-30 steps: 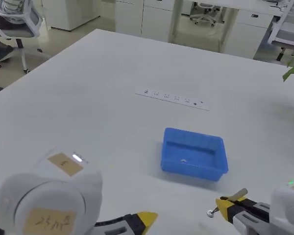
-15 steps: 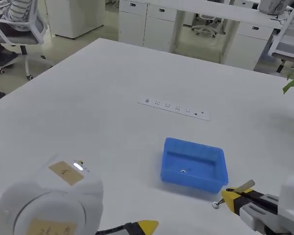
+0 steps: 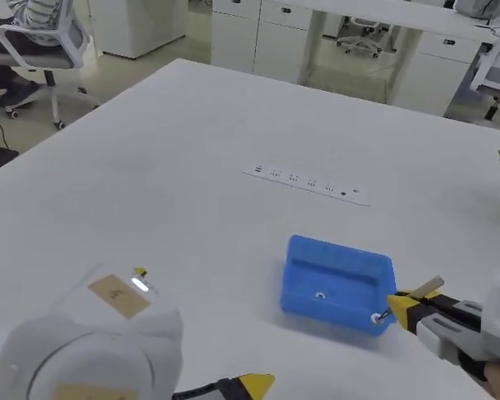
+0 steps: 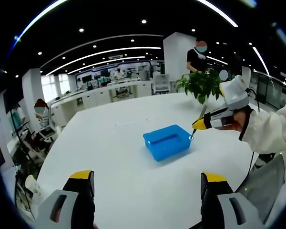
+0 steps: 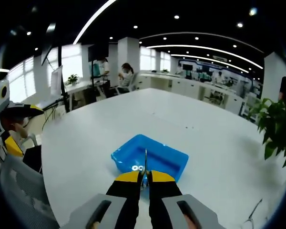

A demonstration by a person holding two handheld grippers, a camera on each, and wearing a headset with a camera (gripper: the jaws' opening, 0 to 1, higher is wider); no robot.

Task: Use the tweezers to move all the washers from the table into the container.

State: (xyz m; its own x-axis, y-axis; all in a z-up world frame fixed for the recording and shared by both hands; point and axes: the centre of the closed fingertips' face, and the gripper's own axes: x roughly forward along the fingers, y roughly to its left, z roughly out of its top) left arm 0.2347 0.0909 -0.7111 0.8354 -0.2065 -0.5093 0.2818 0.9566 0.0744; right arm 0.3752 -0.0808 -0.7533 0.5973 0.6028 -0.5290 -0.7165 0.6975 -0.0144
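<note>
A blue container (image 3: 337, 283) sits on the white table, and one washer (image 3: 319, 295) lies on its floor. My right gripper (image 3: 404, 307) is shut on the tweezers (image 3: 387, 313). Their tip holds a small washer (image 3: 376, 317) at the container's near right corner. In the right gripper view the tweezers (image 5: 145, 164) point from the shut right gripper (image 5: 144, 177) into the container (image 5: 157, 160). My left gripper (image 4: 148, 181) is open and holds nothing, well short of the container (image 4: 167, 141); its yellow tip (image 3: 254, 383) shows at the bottom edge.
A flat power strip (image 3: 307, 182) lies on the table beyond the container. A potted plant (image 4: 202, 83) stands at the table's far side. Office chairs (image 3: 42, 46) and cabinets lie off the table's far edge. People stand in the background.
My right gripper has carried the tweezers and the washer from low over the table near the front edge up to the container's near right corner. The head camera has shifted too.
</note>
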